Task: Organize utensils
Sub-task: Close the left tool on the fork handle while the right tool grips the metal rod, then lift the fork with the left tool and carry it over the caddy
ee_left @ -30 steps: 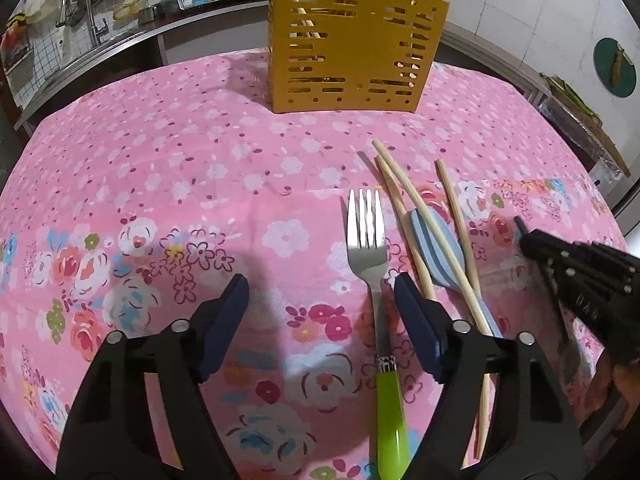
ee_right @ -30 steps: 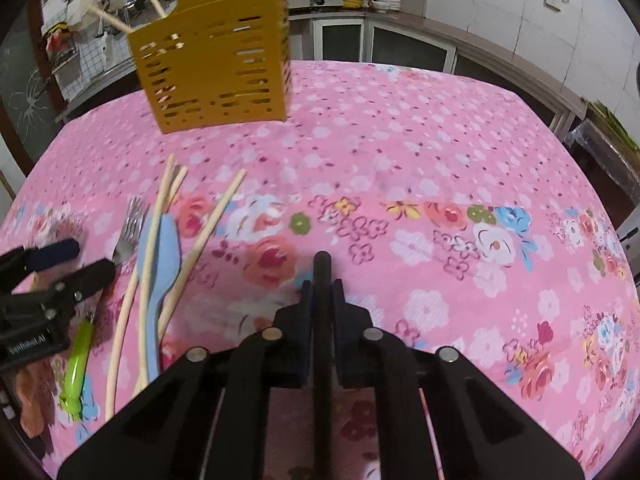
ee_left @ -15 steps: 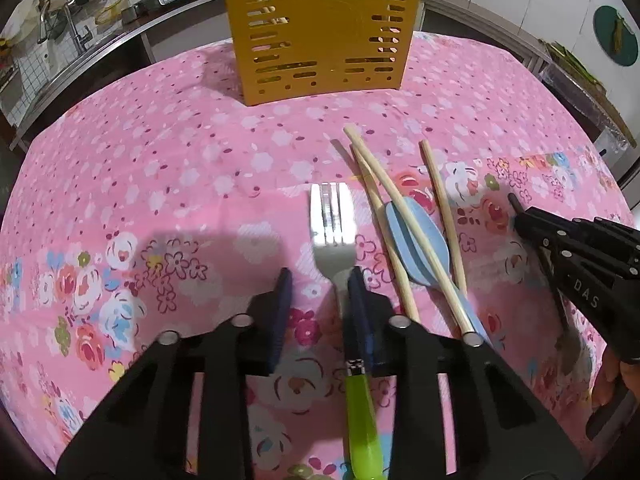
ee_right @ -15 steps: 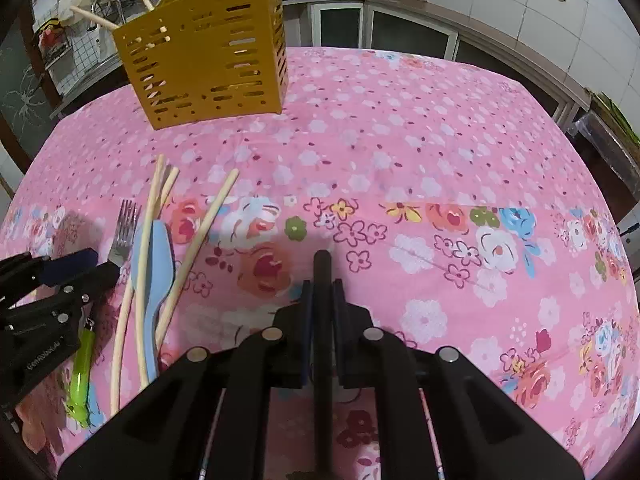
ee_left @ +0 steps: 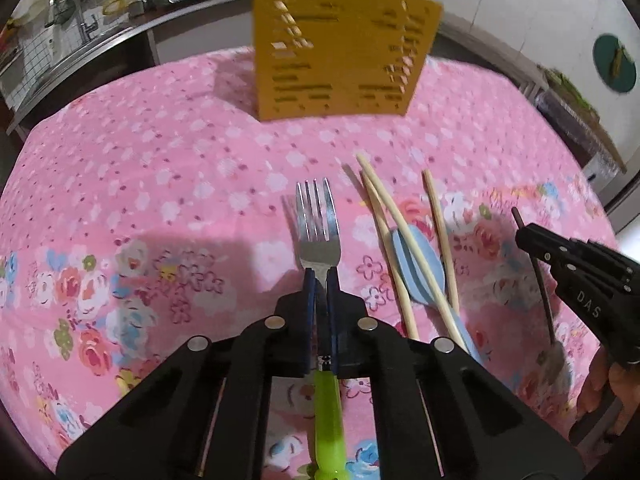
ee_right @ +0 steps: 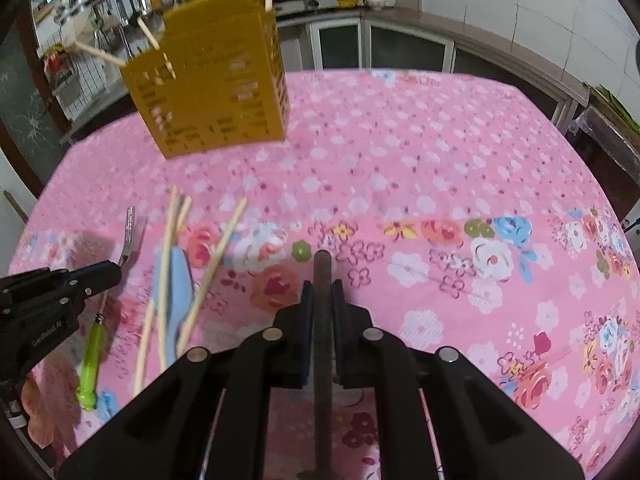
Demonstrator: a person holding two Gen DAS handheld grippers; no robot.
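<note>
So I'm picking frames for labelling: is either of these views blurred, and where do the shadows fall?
Left wrist view: the yellow holder is smeared, the fork fairly crisp; a shadow lies on the cloth left of the fork. Right wrist view: softer overall, holder and chopsticks blurred; the fisheye bends the table edges in both.

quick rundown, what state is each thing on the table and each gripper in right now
left gripper: shut on the fork's neck
fork: flat on the cloth, tines toward the holder
right gripper: shut on a dark-handled utensil
blue spoon: flat, under one chopstick
chopsticks: three loose on the cloth
yellow holder: upright, chopsticks already inside
</note>
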